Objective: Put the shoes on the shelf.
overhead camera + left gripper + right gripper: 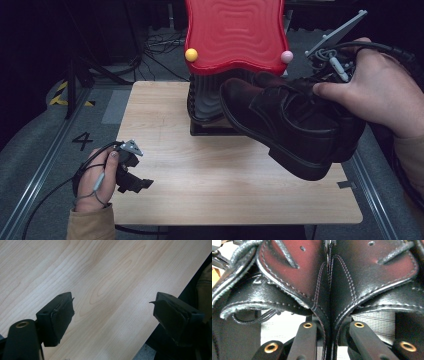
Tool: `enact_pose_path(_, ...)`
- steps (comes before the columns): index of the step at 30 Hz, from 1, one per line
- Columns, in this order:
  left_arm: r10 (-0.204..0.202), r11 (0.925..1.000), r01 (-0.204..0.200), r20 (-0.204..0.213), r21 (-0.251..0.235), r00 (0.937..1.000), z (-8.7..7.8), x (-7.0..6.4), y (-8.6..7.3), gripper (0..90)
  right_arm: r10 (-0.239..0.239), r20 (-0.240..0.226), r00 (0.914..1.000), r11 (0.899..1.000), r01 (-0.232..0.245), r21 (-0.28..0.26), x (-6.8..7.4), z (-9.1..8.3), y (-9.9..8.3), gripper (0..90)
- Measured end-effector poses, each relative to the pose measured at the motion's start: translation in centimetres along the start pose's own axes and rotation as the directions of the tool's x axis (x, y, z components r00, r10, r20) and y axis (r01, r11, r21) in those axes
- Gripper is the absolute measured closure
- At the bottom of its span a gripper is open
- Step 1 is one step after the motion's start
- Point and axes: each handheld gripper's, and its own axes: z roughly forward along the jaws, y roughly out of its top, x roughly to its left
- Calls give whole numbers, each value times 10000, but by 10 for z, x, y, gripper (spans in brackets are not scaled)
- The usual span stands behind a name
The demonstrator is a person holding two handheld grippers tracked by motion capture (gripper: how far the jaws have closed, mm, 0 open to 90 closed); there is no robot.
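A pair of black leather lace-up shoes hangs tilted above the right half of the wooden table, toes toward the back left. My right gripper, largely covered by the hand, is shut on them. In the right gripper view its jaws pinch two leather collars together, laces dangling at the left. At the table's near left corner my left gripper stands open with nothing in it. The left gripper view has its pads wide apart over bare wood.
A red wavy panel with a yellow ball and a pink ball stands on a black ribbed stand at the back middle, just behind the shoes' toes. Cables lie on the floor beyond the table.
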Motion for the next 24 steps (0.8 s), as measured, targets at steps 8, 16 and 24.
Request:
enact_pose_path(8, 82, 10000, -82, 70, -19, 9999, 1, 2, 3, 171, -108, 29, 9999, 9998, 109, -174, 9, -17, 5, 819)
enact_pose_path(16, -84, 10000, 84, 74, -37, 9999, -1, 1, -1, 171, 64, 231, 9997, 9981, -50, -618, 12, -30, 34, 819)
enact_pose_path(24, -139, 9998, 140, 53, -119, 9999, -2, 1, -8, 172, 387, 506, 9980, 9939, -332, -1053, 11, -37, 68, 818)
